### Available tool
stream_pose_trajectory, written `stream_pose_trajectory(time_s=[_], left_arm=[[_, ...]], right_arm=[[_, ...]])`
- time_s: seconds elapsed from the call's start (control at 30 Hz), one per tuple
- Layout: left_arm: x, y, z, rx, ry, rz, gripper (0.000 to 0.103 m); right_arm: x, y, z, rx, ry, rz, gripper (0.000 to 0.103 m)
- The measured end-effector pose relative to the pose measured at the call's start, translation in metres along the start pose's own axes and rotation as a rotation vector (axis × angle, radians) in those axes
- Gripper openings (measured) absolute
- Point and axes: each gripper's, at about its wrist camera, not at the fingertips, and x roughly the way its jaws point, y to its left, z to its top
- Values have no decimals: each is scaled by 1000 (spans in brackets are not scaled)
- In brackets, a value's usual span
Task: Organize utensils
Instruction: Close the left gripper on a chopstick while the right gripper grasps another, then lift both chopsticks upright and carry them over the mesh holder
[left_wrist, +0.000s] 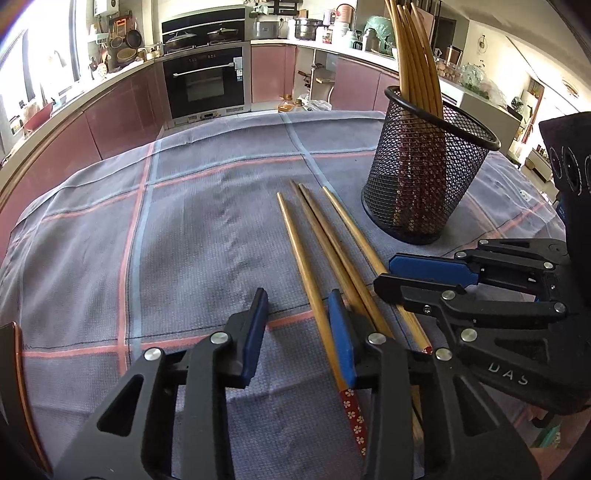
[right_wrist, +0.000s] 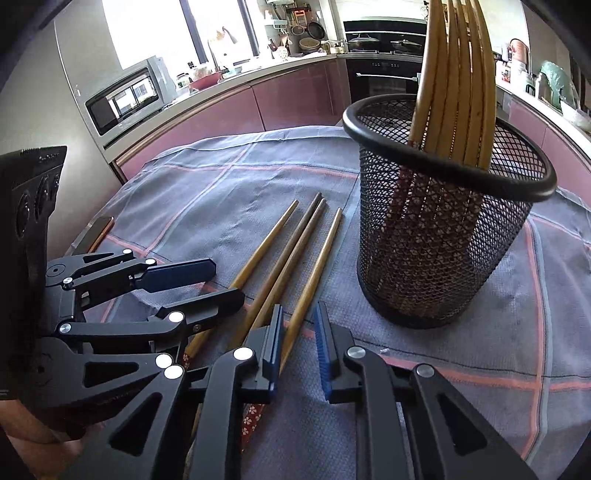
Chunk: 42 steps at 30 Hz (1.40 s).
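1. Kitchen; a table under checked cloth.
2. Four loose chopsticks lie beside the mesh holder.
3. Pick-up step: right claw straddles the outermost stick, not visibly clamped.
4. Left claw is released, its pad beside another stick.
5. Next: clamp, lift, drop into holder.

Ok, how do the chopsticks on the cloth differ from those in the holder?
Loose chopsticks lie flat on the cloth, four side by side; the stored chopsticks stand upright, bunched, in the mesh holder. Loose tips point away from the camera; stored tips point up. Both golden wood with red flowered ends.
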Motion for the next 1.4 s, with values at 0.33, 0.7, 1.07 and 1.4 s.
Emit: stream_pose_trajectory(time_s=[0.33,0.7,1.07,1.4], left_arm=[[-1,3,-2,-69,-14,-8,9],[-16,-1,-16,-72,-24,-67,7],[-12,-11,-18,-19,6,-92,12],[-4,-14,-8,5,16,-81,18]], right_arm=[[-8,-15,-7,101,-19,65,6],[-21,-5,-14,27,-9,114,6],[-13,-2,-16,-4,34,89,7],[-11,-3,-14,-14,37,88,7]])
